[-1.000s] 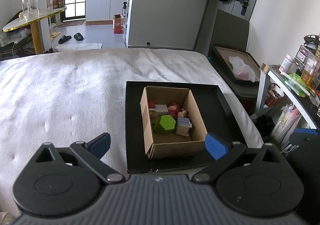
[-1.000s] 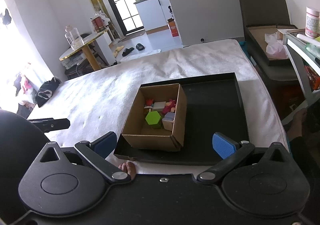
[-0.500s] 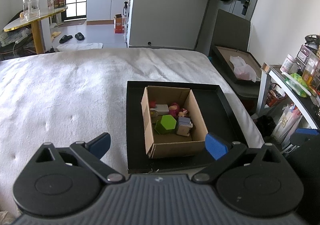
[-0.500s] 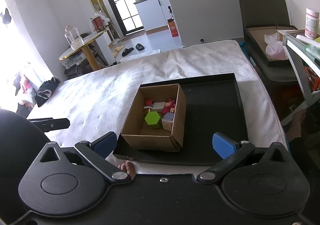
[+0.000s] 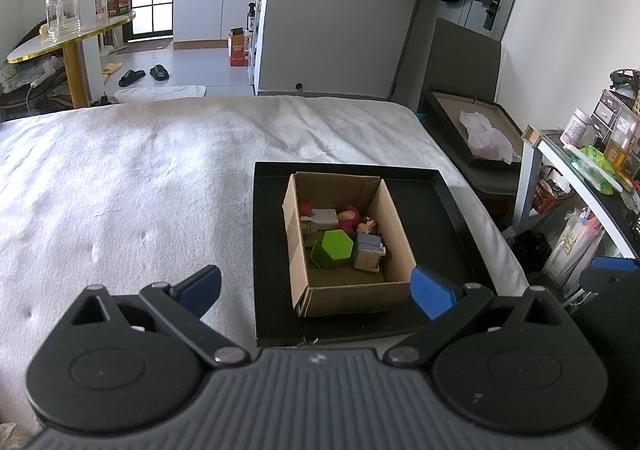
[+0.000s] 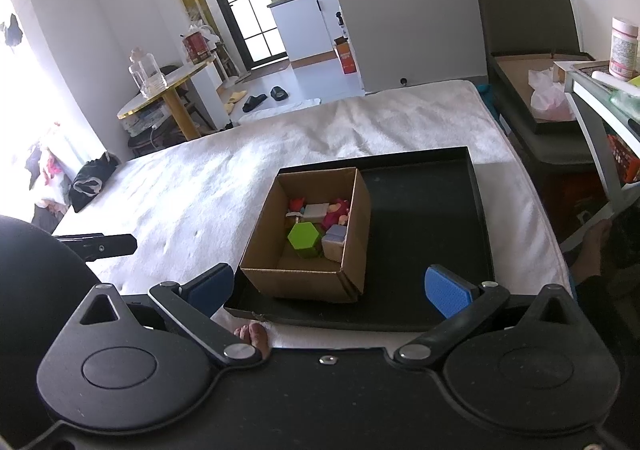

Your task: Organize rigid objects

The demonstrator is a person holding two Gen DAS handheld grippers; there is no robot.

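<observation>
Barely any change across the last second: only a faint drift of both views, nothing picked up, nothing set down.

Finds the left gripper (image 5: 316,288) spread wide with nothing between its blue pads, hovering short of the near edge of the black tray (image 5: 440,218). Finds the right gripper (image 6: 328,288) just the same: released, empty, held back at the near edge of the tray, as it was a second ago.

Leaves the cardboard box (image 5: 344,296) where it stood, upright and open on the left part of the tray, on the white bed (image 5: 140,178). Keeps all the small rigid things inside the box: the green hexagonal block (image 5: 334,248) near the middle, a lilac-topped block (image 5: 368,254) touching it on the right, a white block (image 5: 324,216) and a pink figure (image 5: 349,216) toward the far wall. Shows nothing loose on the rest of the tray or on the bed nearby.

Means a pause rather than progress. Fits two stages equally: pieces gathered into the box and the sorting done, or pieces waiting in the box to be laid out on the bare part of the tray. Cannot tell which from here.
</observation>
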